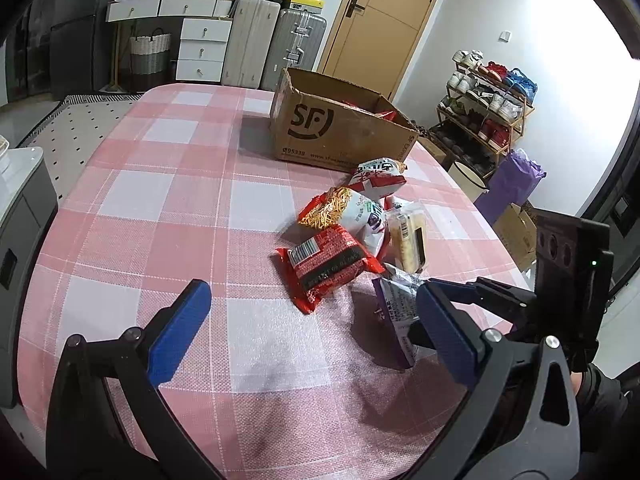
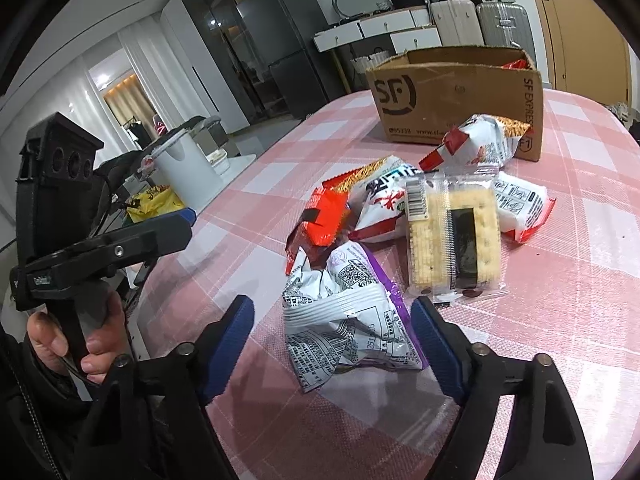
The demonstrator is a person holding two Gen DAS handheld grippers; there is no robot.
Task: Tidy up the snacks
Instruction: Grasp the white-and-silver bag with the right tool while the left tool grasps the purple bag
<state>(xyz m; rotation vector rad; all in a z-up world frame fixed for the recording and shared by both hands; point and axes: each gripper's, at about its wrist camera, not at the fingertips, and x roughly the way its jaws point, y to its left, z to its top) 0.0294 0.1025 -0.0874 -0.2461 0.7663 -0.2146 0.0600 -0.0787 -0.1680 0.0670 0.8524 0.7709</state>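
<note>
checked tablecloth [image 2: 580, 280]; right claw [image 2: 334, 344] angled down, straddling purple packet [image 2: 352, 320]

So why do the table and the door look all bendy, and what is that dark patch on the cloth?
Left wrist view: the fisheye lens curves the door and the table, with black corners; the dark patch is soft shadow under the left gripper. Right wrist view: same bending, and glare washes out the window; the purple snack packet looks sharp.
</note>
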